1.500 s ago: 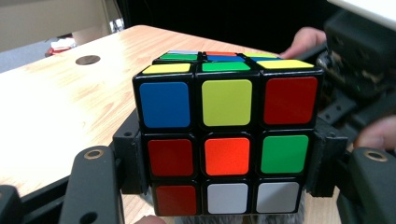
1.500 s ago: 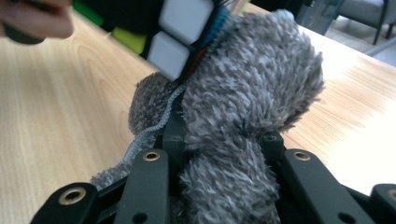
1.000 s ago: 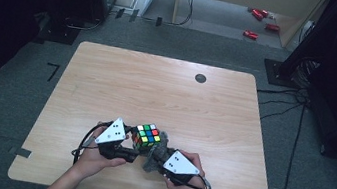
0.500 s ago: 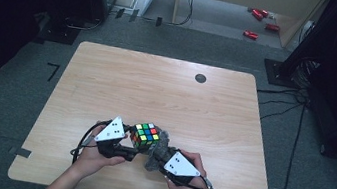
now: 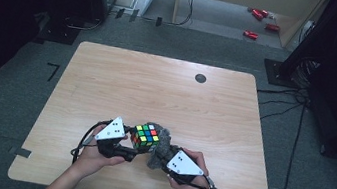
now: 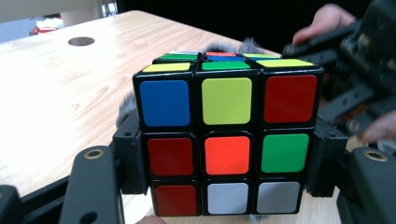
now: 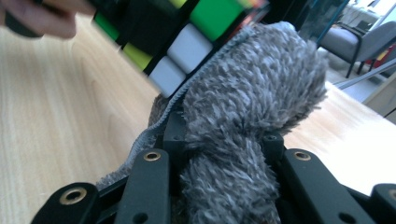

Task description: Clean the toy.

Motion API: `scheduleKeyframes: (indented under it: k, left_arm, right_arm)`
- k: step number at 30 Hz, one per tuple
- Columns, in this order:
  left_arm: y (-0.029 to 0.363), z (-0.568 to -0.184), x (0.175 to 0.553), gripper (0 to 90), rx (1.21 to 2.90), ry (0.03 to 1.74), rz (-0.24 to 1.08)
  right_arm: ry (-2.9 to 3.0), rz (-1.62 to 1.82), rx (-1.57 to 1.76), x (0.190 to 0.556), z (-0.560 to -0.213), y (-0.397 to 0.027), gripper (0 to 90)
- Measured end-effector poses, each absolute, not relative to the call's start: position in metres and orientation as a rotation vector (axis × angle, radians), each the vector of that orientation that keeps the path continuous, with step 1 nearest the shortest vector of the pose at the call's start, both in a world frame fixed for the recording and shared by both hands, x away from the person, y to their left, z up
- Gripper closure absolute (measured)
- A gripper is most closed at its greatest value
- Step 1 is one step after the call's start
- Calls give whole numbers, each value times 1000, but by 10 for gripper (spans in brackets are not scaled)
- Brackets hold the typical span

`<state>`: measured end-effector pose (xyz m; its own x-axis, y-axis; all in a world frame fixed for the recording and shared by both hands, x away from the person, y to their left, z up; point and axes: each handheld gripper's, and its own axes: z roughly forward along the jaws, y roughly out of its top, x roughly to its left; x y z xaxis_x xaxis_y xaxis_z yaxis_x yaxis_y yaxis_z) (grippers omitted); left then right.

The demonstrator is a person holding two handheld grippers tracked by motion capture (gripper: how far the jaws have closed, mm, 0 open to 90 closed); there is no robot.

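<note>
**Cube in one gripper, grey cloth in the other**

We are holding a black-framed puzzle cube with coloured square stickers [image 5: 145, 136] in our left gripper [image 5: 129, 150], whose two black jaws are pressing on the cube's opposite sides at its lower two rows, as the left gripper view is showing. The face turned toward that camera is reading blue, yellow-green and red along the top row, red, orange and green across the middle, and red, white and white along the bottom [image 6: 227, 145].

Our right gripper [image 7: 223, 154] is clamping a fluffy grey cloth [image 7: 252, 102], bunched up between its jaws. The cloth is lying against the cube's right side and touching it; in the right gripper view a stitched hem is running along the cube's white and green stickers [image 7: 187, 44].

Seen from above, the cube is sitting near the front edge of the pale wooden table with rounded corners [image 5: 157, 88], roughly midway along it, with the cloth [image 5: 162, 147] just right of the cube and our right hand [image 5: 191, 179] beyond the cloth. Our left hand [image 5: 97, 154] is resting just left of the cube and nearer to us. A small dark round disc [image 5: 200, 78] is lying well apart from the cube, toward the far edge of the table.
</note>
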<state>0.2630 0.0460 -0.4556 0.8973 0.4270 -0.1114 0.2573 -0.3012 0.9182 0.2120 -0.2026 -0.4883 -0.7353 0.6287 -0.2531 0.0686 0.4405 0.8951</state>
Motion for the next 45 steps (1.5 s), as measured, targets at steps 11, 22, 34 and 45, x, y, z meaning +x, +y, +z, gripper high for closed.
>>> scheduleKeyframes:
  k: [11,22,34,45]
  left_arm:
    - [48,-459,266,343,1924,501,148]
    - [53,-455,268,343,1888,524,121]
    - [45,-456,263,343,1931,480,117]
    - [54,-454,268,343,1904,527,132]
  right_arm:
    - [2105,1246,535,210,-483,-203,669]
    - [2139,1229,489,207,-491,-192,672]
    - [2083,1256,525,211,-483,-205,672]
    - [2134,1230,471,203,-486,-195,671]
